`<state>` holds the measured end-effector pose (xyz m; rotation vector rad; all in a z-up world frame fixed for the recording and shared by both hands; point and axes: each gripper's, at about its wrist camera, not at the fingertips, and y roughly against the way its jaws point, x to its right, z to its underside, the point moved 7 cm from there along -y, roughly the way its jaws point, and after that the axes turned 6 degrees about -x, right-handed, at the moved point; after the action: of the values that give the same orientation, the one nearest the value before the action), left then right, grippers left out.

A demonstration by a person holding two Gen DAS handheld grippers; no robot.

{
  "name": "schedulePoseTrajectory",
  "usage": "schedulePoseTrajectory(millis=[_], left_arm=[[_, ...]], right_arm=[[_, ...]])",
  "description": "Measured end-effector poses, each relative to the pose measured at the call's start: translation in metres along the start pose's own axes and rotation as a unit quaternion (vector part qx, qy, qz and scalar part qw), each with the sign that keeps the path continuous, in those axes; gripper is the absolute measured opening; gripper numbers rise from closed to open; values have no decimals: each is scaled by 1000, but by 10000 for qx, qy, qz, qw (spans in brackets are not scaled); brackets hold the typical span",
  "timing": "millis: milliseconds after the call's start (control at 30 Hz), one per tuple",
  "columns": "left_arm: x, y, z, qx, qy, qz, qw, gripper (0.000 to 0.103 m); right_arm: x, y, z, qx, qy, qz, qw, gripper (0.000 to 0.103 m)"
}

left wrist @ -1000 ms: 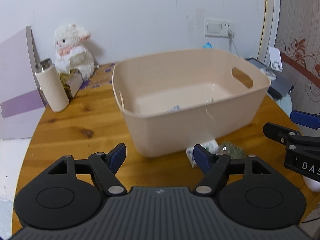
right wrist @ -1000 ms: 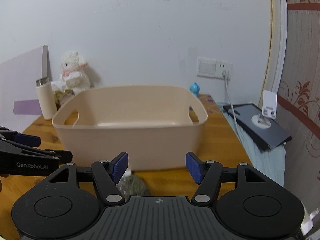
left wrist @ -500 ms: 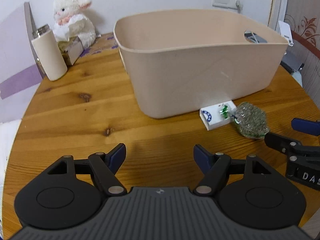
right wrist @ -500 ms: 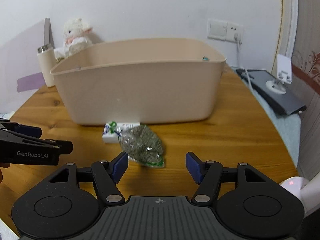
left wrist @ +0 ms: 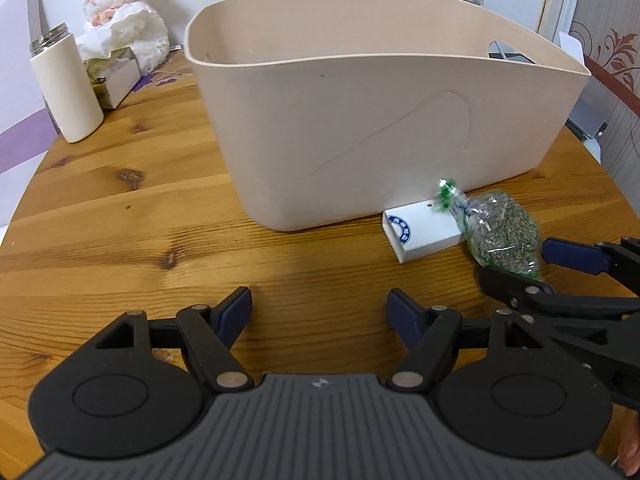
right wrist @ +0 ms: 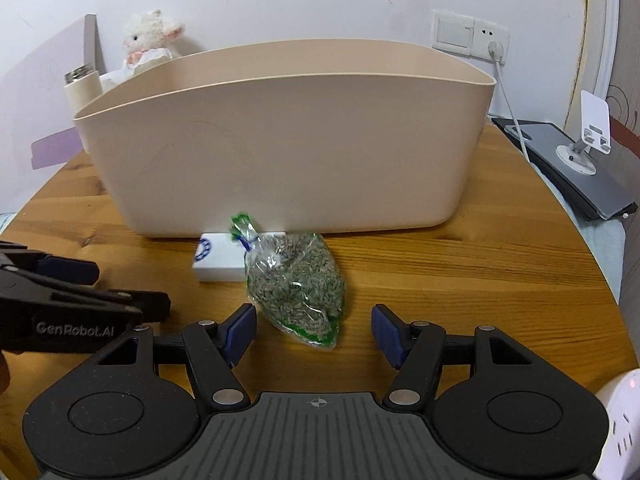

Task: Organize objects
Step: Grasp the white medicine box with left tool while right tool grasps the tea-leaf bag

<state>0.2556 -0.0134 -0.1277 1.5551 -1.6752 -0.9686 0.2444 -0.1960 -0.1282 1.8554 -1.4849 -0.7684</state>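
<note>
Bagged green herbs (right wrist: pixel 296 284) lie on the wooden bench (left wrist: pixel 120 208) in front of the beige tub (right wrist: pixel 288 140), just ahead of your right hand-held gripper (right wrist: pixel 312 334). Its jaws stand open with the near tip of the bag between the blue pads; from this angle you cannot tell for sure whether either pad touches the plastic, though a gap shows on both sides. The bag's knotted top leans over a small white box (right wrist: pixel 218 262), which lies flat against the foot of the tub; the bag covers the box's right end, and its round blue mark is too small to read.

Your left hand-held gripper (left wrist: pixel 320 312) hangs open over bare wood, holding nothing, well to the left of the box (left wrist: pixel 424 232) and the bag (left wrist: pixel 504 236). In its view your right hand-held gripper comes in from the right edge, cut off by the frame, and hides the bag's near end.

You cannot see the tub's floor from either camera; only the outer wall, the rim and part of the far inner wall show. Behind the tub, a white plush lamb (left wrist: pixel 124 20) sits on a tissue box (left wrist: pixel 116 72) beside a cream flask (left wrist: pixel 66 88), half hidden in the right view. A dark tablet (right wrist: pixel 568 164) with a white phone stand (right wrist: pixel 588 140) lies off to the right.
</note>
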Motion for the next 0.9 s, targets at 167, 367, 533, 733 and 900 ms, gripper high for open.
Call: schedulePoseTrajectory(millis=[167,367,533,733,900], left_arm=[[10,-3,-8,59,38,162,9998,77],[28,-12,-20,42,92,224,9997,77],[37,-17,-29,53,214,286,9993,80],[49,-22,-36,54,205,289,9994,84],[56,-19,-41,132,328,410,9985,84]], right_arm=[[15,-5,-5,47,-127,76,9999,67],[35,-8,-10,100,-235,173,9995,64],[49,-10,-14,123,-363,167,9991,64],[62,-10,-13,146,-448,252,9986,62],[72,-7,-12,121,-587,224,9979,63]])
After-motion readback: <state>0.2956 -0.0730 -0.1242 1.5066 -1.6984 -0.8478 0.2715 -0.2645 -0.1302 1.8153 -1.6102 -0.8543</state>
